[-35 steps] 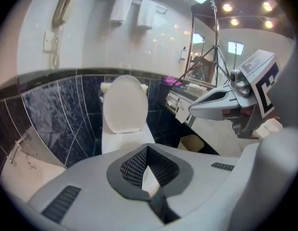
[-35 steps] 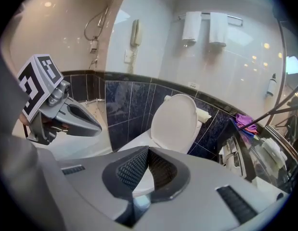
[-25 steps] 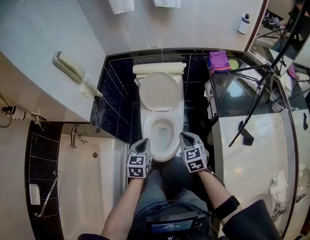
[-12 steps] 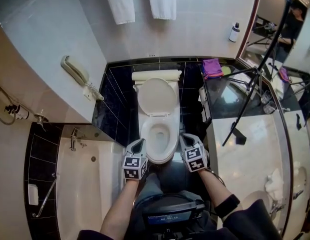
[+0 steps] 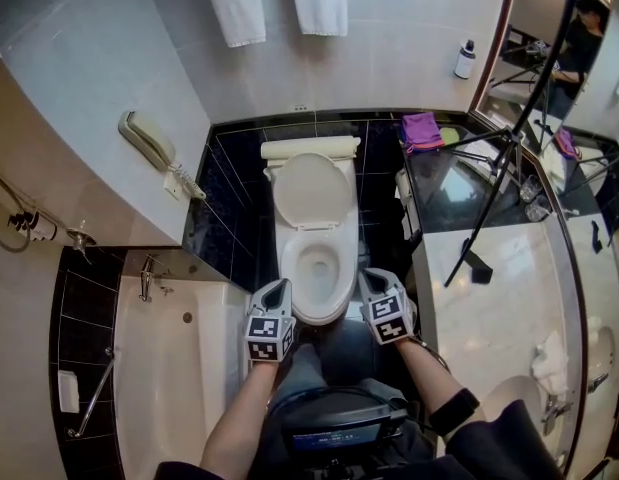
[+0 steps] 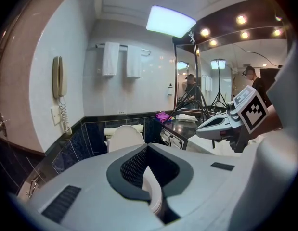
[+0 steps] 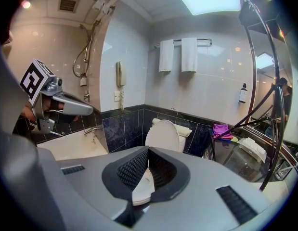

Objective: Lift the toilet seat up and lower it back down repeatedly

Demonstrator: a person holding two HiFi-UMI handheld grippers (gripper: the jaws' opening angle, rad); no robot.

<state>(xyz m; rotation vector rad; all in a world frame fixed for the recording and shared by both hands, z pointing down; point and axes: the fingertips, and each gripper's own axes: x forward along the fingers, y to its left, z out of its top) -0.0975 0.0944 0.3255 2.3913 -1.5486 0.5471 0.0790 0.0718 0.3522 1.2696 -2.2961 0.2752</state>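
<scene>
Person is standing square to the white ceramic toilet bowl [image 5: 321, 264]. The left tool [image 6: 148, 147] and the right tool [image 7: 148, 149] are hovering at either side of the bowl's front edge. Both are showing jaws brought together, ribbed black pads meeting at the tips, with nothing pinched between them. Only white rim is showing through the notch beneath. Whether either tip is touching that rim is not clear from above.

The white oval plastic toilet seat [image 5: 291, 268] is, as best I can judge, lying flat on the bowl just beyond the tips. The white oval lid [image 5: 309, 190] is leaning upright against the white cistern [image 5: 309, 149] behind it.

Step in hand, as I am reading it: the gap between cycles — seat down, a fresh lift coming. That is calling for a closed tip hooking under the front lip and swinging the ring up toward the lid — slowly, since smooth plastic may slide off the pads.

Farther off, two white towels [image 5: 234, 3] are hanging on the wall.
</scene>
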